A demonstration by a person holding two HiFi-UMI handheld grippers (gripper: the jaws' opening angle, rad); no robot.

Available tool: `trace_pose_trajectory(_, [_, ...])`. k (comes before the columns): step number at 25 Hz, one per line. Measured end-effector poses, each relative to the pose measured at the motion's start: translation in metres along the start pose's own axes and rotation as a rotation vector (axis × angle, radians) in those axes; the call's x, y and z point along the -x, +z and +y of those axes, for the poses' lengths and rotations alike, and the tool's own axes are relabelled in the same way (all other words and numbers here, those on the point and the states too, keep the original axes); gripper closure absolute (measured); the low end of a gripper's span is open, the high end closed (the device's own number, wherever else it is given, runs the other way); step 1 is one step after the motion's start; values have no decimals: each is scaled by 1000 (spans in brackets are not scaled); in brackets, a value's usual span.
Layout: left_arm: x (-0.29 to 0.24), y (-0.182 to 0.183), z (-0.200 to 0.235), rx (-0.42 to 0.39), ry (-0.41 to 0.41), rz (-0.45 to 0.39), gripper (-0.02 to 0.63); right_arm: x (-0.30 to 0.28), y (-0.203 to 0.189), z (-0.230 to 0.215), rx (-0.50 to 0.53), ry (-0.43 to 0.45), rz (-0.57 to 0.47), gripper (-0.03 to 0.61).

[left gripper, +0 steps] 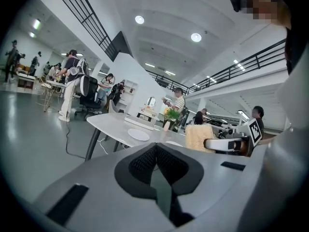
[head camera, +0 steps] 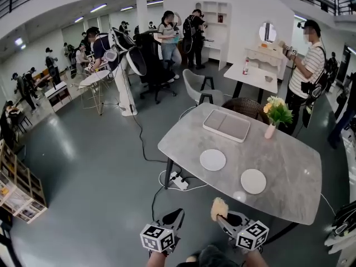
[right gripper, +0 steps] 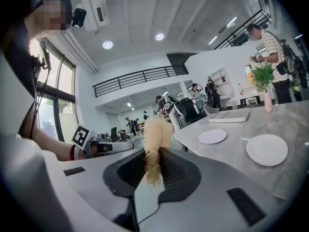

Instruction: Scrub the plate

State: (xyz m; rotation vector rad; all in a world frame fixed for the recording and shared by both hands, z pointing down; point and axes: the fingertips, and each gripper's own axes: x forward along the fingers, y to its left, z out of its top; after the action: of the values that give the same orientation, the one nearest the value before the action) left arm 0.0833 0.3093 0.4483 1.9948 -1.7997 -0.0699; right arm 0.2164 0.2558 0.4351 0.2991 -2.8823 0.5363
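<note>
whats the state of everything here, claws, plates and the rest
left claw: shut, nothing in it
right claw: shut on the scrub pad
scrub pad: pinched in the right claw, sticking out past its tips
left plate: flat on the table, bare
right plate: flat on the table, bare
tray: flat, nothing on it
vase: upright, flowers in it

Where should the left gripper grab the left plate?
Probably by its near rim, coming in low from the person's side. The left plate lies flat on the table, so only the thin edge fits the jaws. The left gripper is shut; open first.
</note>
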Motion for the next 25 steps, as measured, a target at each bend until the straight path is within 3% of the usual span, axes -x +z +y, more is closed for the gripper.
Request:
trace_pose_trajectory(11, [-19,3,58,63,48,2,601,-60,7,-23,-21,35,33,508])
trace_pose_trajectory(25, [-145,44,120,49,-46,60,601,-163,40,-114,-41,23,77,508])
